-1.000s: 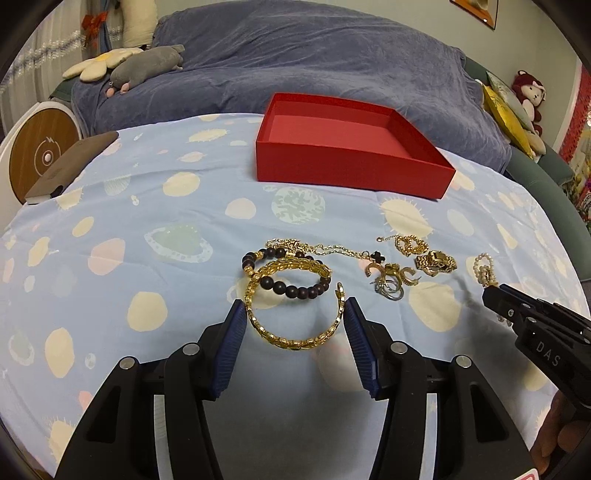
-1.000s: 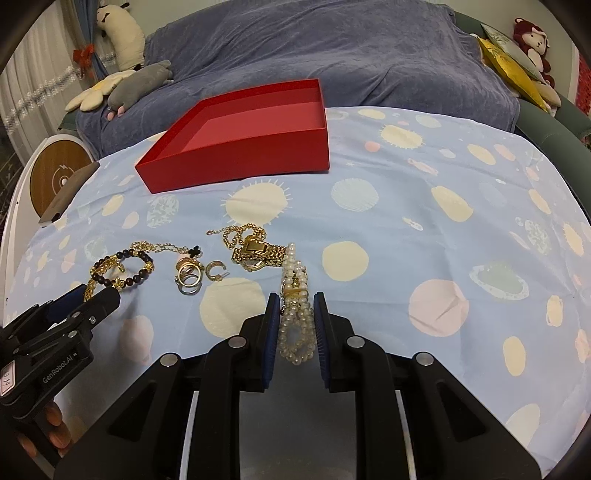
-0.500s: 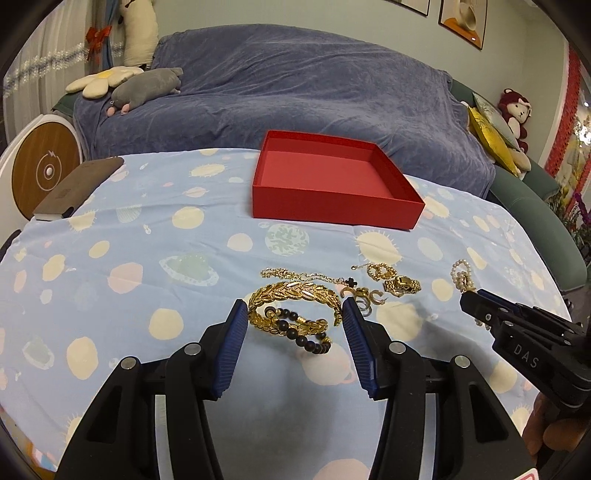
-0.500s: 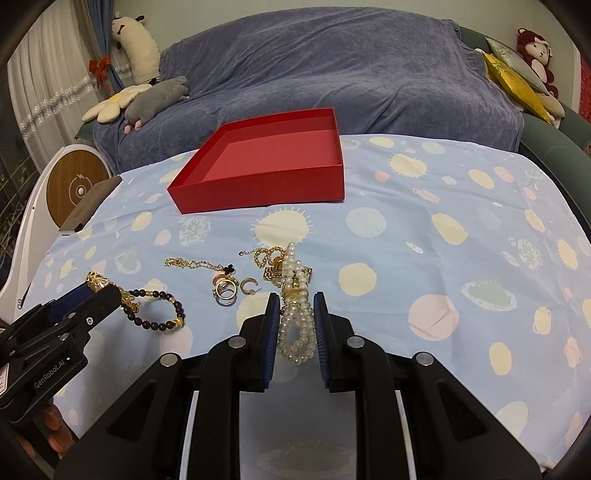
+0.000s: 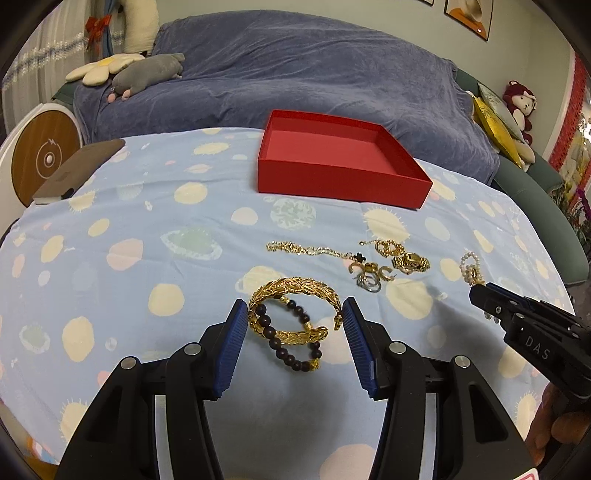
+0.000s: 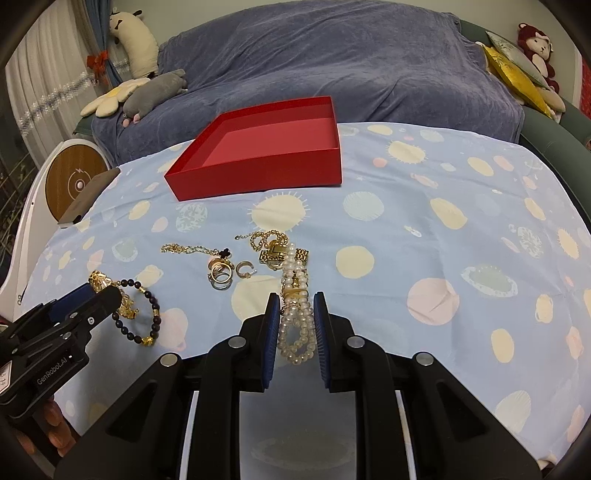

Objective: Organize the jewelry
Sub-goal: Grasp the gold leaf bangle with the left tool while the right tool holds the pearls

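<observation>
While the left gripper (image 5: 291,321) clasped the gold bangle (image 5: 295,295) and the right gripper (image 6: 295,317) pinched the pearl bracelet (image 6: 295,317), the red box (image 5: 332,173) lay straight ahead, beyond both.

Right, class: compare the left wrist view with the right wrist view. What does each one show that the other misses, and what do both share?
Only the left wrist view shows the framed pictures on the wall and the gold leaf bangle between the left gripper pads. Only the right wrist view shows the pearl bracelet whole, clamped in the right gripper. Both show the red box, the dark bead bracelet and the loose gold chains.
</observation>
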The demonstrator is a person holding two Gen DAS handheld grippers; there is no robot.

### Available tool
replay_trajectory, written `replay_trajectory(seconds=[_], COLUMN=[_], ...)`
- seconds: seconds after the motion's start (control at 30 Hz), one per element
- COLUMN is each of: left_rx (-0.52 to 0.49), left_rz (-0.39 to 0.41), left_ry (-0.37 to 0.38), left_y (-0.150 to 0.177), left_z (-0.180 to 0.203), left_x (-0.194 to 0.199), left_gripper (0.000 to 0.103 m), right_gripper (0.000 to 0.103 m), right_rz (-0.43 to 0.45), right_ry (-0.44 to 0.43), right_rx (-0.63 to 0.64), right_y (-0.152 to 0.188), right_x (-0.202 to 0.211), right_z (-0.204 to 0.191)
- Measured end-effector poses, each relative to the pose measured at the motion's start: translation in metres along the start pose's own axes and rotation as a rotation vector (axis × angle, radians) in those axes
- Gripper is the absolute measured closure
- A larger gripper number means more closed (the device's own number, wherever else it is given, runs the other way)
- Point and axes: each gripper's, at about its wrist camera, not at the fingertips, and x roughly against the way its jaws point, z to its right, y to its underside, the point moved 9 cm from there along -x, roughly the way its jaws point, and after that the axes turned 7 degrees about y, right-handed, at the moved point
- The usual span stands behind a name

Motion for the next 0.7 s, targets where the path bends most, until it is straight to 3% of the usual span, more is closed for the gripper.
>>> replay_trajectory(seconds=[0.23,0.33,0.5,0.7], left_rx=[0.017,-0.007,0.035,0.062], left_rz=[-0.060,-0.060,-0.101,-0.094], left_ry=[0.026,0.010,-0.009,-0.016], left_y=[0.031,0.034,0.046,0.051], left_z=[-0.001,0.000,-0.013,-0.024], left_x=[0.000,0.000,-0.003,0.003], left_gripper=[0.053,0.051,0.043,0.040], right_gripper=[0.085,0.085,0.085,0.085], right_rz=[-0.010,-0.013,-0.016,-0.016], right_ry=[-0.012,-0.014,-0.013,-0.013], right_rx=[0.018,0.023,0.027,0.024], right_y=[0.002,0.003,0.006,0.005], right_x=[-0.003,-0.004,-0.004,-0.004], right_z=[-0.007,-0.010,-0.011,-0.012])
